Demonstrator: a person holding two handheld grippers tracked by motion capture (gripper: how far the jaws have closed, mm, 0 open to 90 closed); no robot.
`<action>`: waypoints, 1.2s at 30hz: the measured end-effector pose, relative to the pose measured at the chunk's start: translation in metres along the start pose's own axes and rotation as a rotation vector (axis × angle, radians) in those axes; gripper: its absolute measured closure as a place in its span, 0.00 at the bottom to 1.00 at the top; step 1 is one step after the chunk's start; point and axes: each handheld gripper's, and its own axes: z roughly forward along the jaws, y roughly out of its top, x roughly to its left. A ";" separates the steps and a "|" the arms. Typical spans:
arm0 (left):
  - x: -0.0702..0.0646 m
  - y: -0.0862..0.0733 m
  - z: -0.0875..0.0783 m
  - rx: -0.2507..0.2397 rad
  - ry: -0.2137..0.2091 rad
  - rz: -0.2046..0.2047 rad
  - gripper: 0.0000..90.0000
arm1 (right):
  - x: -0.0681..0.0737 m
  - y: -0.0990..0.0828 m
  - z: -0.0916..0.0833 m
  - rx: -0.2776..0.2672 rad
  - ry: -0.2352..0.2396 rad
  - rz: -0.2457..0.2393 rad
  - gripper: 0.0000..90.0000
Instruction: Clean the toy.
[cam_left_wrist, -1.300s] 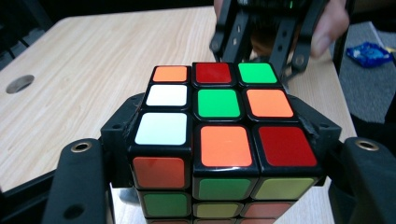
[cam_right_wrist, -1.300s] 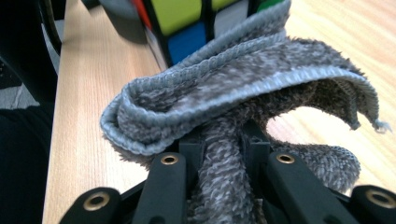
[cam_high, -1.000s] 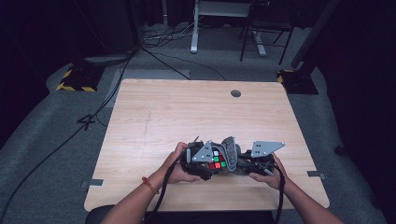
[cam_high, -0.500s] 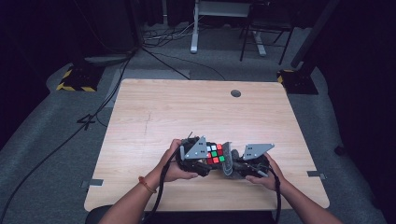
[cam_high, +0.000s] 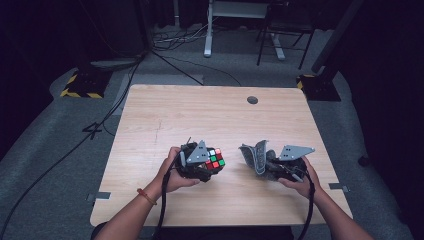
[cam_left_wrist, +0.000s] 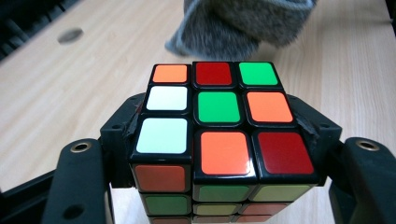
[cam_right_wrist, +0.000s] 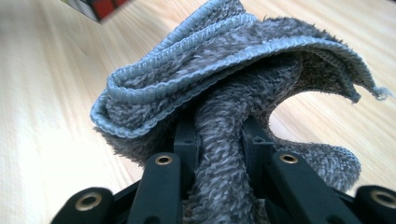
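The counter is a light wooden top with a small dark round hole near its far edge. It stands on a grey carpet floor. Black cables lie across the floor behind it. Two blocks with yellow and black stripes sit at the far corners, and white frame legs stand further back.

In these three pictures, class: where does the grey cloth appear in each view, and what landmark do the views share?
High view: grey cloth right of centre, clamped in the right gripper.
Left gripper view: top edge, beyond the cube.
Right gripper view: centre, bunched between the jaws.
Shared landmark: the wooden table.
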 end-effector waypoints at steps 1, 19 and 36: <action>0.001 -0.003 0.001 0.009 -0.006 -0.008 0.37 | -0.002 -0.003 0.001 0.013 -0.012 0.000 0.81; 0.011 -0.045 0.021 0.113 -0.066 -0.109 0.36 | -0.014 -0.025 0.022 0.112 0.003 0.028 0.73; 0.013 -0.054 0.023 0.151 -0.074 -0.137 0.31 | -0.020 -0.032 0.023 0.108 0.020 0.058 0.60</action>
